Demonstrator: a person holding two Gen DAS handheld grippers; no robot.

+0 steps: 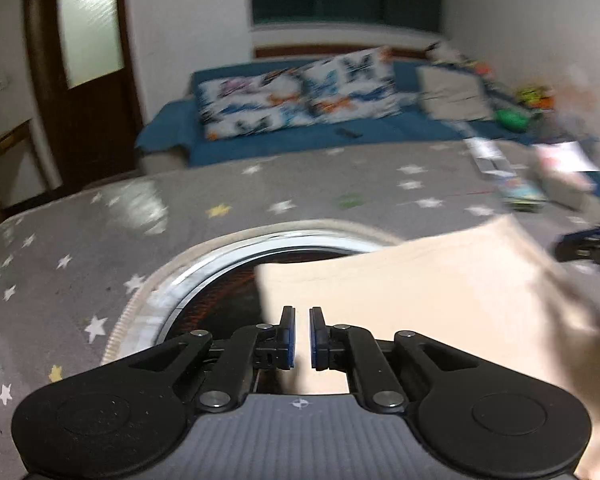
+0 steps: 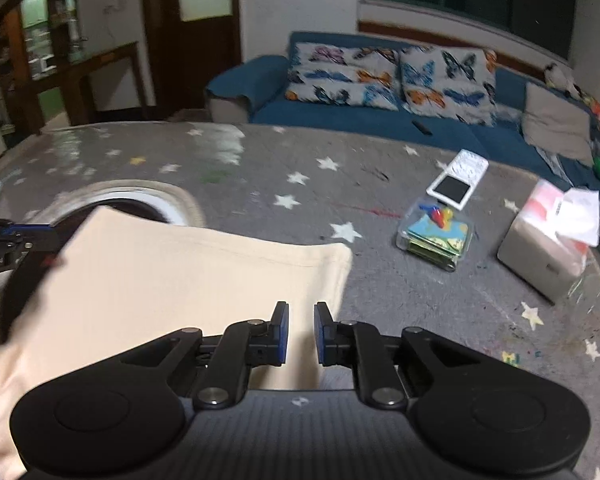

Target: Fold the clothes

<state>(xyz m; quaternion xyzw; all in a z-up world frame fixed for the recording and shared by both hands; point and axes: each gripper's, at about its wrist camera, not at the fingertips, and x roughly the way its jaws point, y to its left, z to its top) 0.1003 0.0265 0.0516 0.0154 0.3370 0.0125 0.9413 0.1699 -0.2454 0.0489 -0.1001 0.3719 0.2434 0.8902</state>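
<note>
**Inspector A:** As the left wrist view is blurred, I record only what reads clearly. The left gripper, black with blue pads, has its jaws parted by a narrow gap, and nothing sits between them; I log it as released. The cream, flat-folded cotton garment lies below and to the right of the fingers, on the grey star-printed table cover.

**Inspector B:** And what lies under the garment's left edge?

**Inspector A:** A round recess with a silver rim and dark interior, partly covered by the cloth. At the right margin, the other black gripper shows beside the garment's far corner.

**Inspector B:** Turning to the right wrist view, which is sharper. The right gripper also stands with jaws apart and nothing between them: released. The garment lies flat, its right edge passing just under the left finger. Its far left corner overlaps the recess.

**Inspector A:** Other items on the cover?

**Inspector B:** A clear plastic box of coloured cards, a white rectangular device with a dark screen behind it, and a white tissue box to the right. A blue sofa with butterfly-print cushions stands beyond the table.
</note>
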